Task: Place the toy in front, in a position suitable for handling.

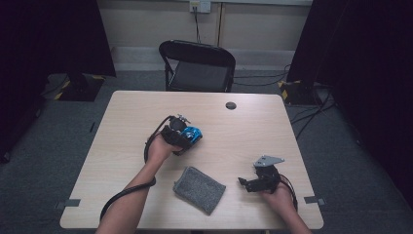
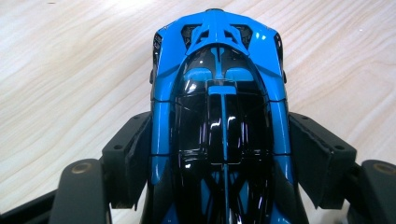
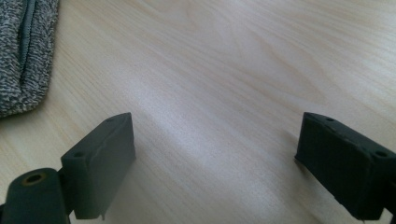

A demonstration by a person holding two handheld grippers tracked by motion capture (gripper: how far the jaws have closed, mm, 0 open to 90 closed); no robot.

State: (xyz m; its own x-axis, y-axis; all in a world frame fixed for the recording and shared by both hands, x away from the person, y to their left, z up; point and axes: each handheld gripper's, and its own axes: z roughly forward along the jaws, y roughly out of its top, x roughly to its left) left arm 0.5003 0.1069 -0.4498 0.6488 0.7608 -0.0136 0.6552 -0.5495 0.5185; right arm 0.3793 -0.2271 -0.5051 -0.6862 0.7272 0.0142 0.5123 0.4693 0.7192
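A blue and black toy car [image 1: 193, 132] is at the middle of the wooden table [image 1: 126, 112], and my left gripper [image 1: 187, 137] is shut on it. In the left gripper view both black jaws press on the flanks of the car [image 2: 219, 56], whose nose points away from the camera; whether its wheels touch the table is hidden. A grey fabric pouch [image 1: 198, 189] with a zip lies flat near the front edge. To its right my right gripper [image 1: 245, 184] rests low over bare wood, open with nothing between its fingers [image 3: 100, 158]. The pouch's edge [image 3: 23, 51] is off to the left.
A black folding chair [image 1: 197, 66] stands behind the far edge of the table. A small dark round cap [image 1: 231, 105] sits in the tabletop near the back. Cables trail from both grippers toward the front edge. Dark curtains hang at both sides.
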